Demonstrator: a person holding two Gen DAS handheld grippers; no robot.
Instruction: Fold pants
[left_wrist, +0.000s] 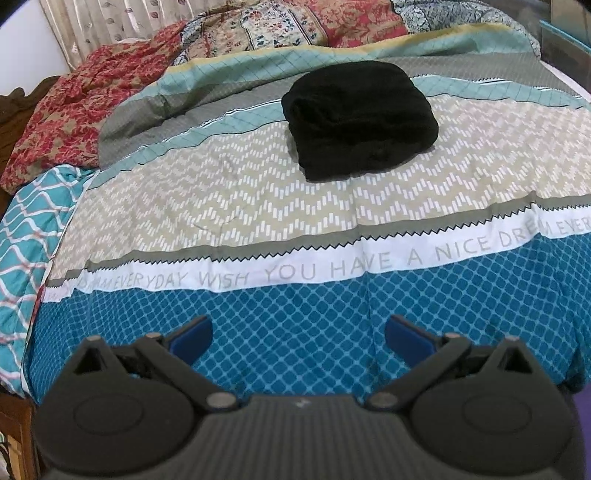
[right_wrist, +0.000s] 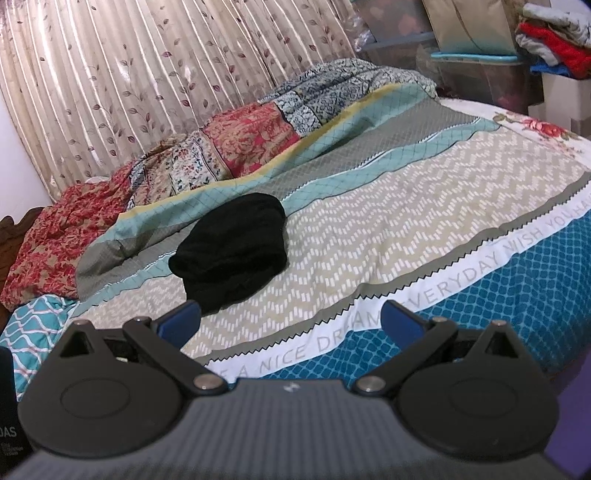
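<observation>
Black pants (left_wrist: 360, 118) lie folded into a compact bundle on the patterned bedspread (left_wrist: 221, 206), far ahead of my left gripper (left_wrist: 298, 338). That gripper hangs open over the blue front band of the bedspread, nothing between its blue pads. In the right wrist view the same black pants (right_wrist: 232, 251) sit left of centre on the bedspread (right_wrist: 369, 240). My right gripper (right_wrist: 291, 321) is open and empty, its left pad (right_wrist: 181, 321) just short of the bundle's near edge.
A rumpled red floral and patchwork quilt (left_wrist: 74, 118) is heaped along the bed's far side, in front of a pleated curtain (right_wrist: 147, 74). Plastic bins (right_wrist: 480, 74) and stacked clothes (right_wrist: 557, 40) stand at the far right. A teal wavy-print cloth (left_wrist: 33, 229) hangs at the left edge.
</observation>
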